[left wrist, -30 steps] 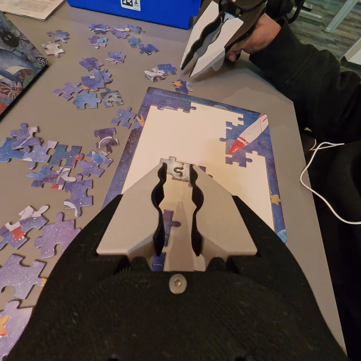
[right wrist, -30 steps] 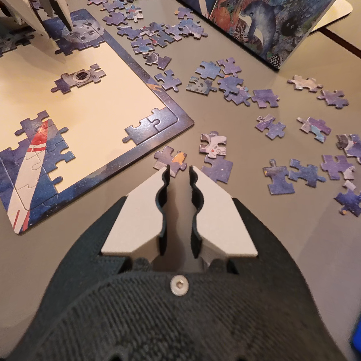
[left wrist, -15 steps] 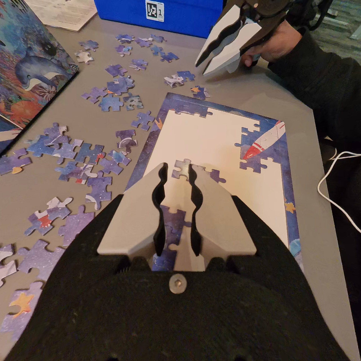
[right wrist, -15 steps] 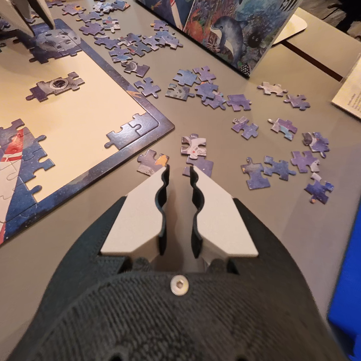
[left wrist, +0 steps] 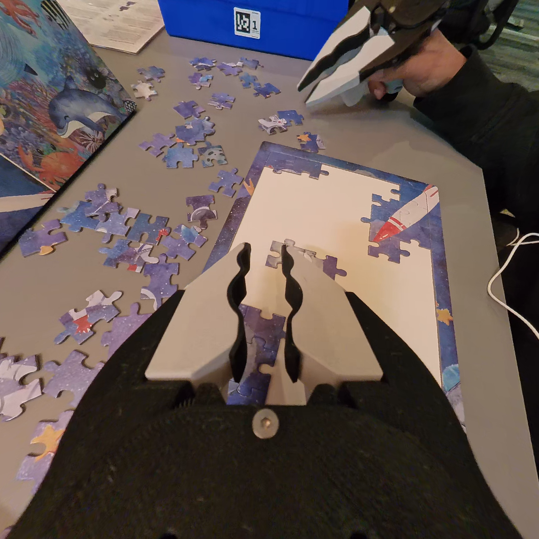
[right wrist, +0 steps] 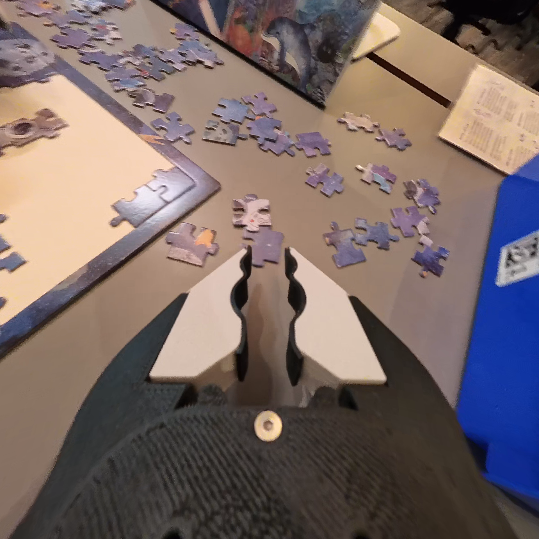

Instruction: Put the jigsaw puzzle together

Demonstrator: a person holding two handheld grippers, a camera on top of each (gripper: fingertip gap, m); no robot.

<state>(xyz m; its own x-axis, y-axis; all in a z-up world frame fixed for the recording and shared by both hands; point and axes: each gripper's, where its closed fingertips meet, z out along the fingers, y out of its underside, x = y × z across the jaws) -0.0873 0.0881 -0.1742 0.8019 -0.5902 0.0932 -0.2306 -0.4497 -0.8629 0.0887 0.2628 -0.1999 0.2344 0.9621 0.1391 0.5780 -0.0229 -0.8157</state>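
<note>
My left gripper [left wrist: 265, 248] is open and empty, hovering over the cream board of the puzzle tray [left wrist: 224, 233]. A joined grey and purple piece pair [left wrist: 309, 259] lies on the board just beyond my right fingertip [left wrist: 284, 250]. A finished rocket section [left wrist: 408, 215] sits at the tray's right edge. My right gripper [right wrist: 267, 250] is open and empty above the grey table, seen raised in the left wrist view [left wrist: 329, 78]. A loose purple piece [right wrist: 267, 248] lies on the table in line with its tips, with a white piece [right wrist: 252, 214] behind it and a star piece [right wrist: 192, 243] to the left.
Several loose purple pieces are scattered on the table [left wrist: 122, 227] [right wrist: 376, 233]. A blue bin [left wrist: 291, 26] [right wrist: 501, 350], a puzzle box with a dolphin picture [left wrist: 58, 110] [right wrist: 291, 38] and a printed sheet [right wrist: 501, 122] border the area. A white cable [left wrist: 510, 277] hangs at the right edge. My hands' fingertips stand some 25 cm from each other. From the right gripper's tips to the white piece [right wrist: 252, 214] is close to 5 cm.
My left gripper has drawn back from the grey piece pair, which stays on the board. My right gripper has swung right toward the blue bin, with the purple piece now in line with its tips.
</note>
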